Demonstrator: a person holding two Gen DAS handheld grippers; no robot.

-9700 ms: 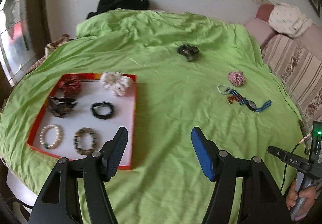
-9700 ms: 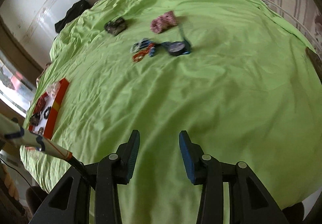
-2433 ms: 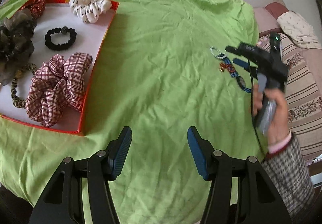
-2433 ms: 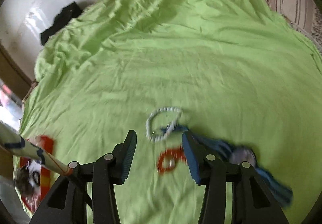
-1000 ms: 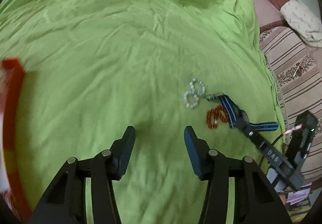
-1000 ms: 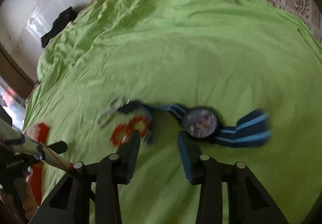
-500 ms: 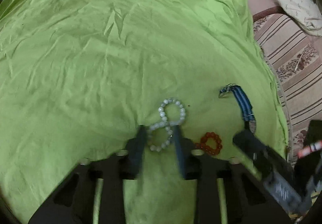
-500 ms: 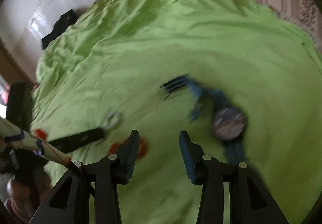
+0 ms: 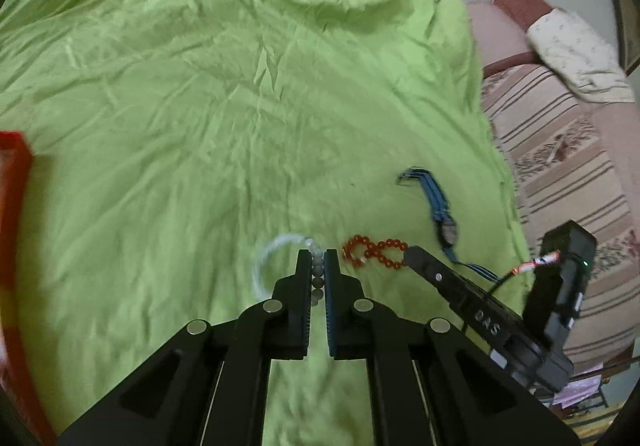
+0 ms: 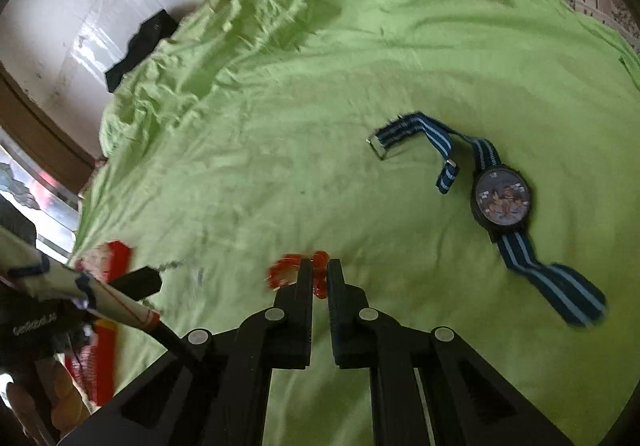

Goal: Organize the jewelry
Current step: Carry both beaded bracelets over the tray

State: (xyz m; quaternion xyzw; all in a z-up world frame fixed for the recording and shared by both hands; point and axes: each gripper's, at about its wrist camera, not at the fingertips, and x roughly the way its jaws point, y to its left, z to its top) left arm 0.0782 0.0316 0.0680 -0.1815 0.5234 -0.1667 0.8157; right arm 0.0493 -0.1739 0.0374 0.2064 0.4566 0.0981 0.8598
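My left gripper (image 9: pixel 317 261) is shut on a white pearl bead bracelet (image 9: pixel 276 246) that lies on the green cloth (image 9: pixel 200 105). My right gripper (image 10: pixel 320 270) is shut on an orange-red bead bracelet (image 10: pixel 286 268), which also shows in the left wrist view (image 9: pixel 372 250) with the right gripper's finger (image 9: pixel 424 266) at its right end. A watch with a blue striped strap (image 10: pixel 502 201) lies to the right of both; it also shows in the left wrist view (image 9: pixel 440 205).
The red rim of the jewelry tray (image 9: pixel 14 205) is at the far left, and also in the right wrist view (image 10: pixel 106 326). A striped sofa (image 9: pixel 560 165) borders the cloth on the right. A black cloth (image 10: pixel 140 45) lies at the far edge.
Both grippers have closed: the left on the pearl bracelet, the right on the orange bracelet. The watch lies farther right in the right wrist view.
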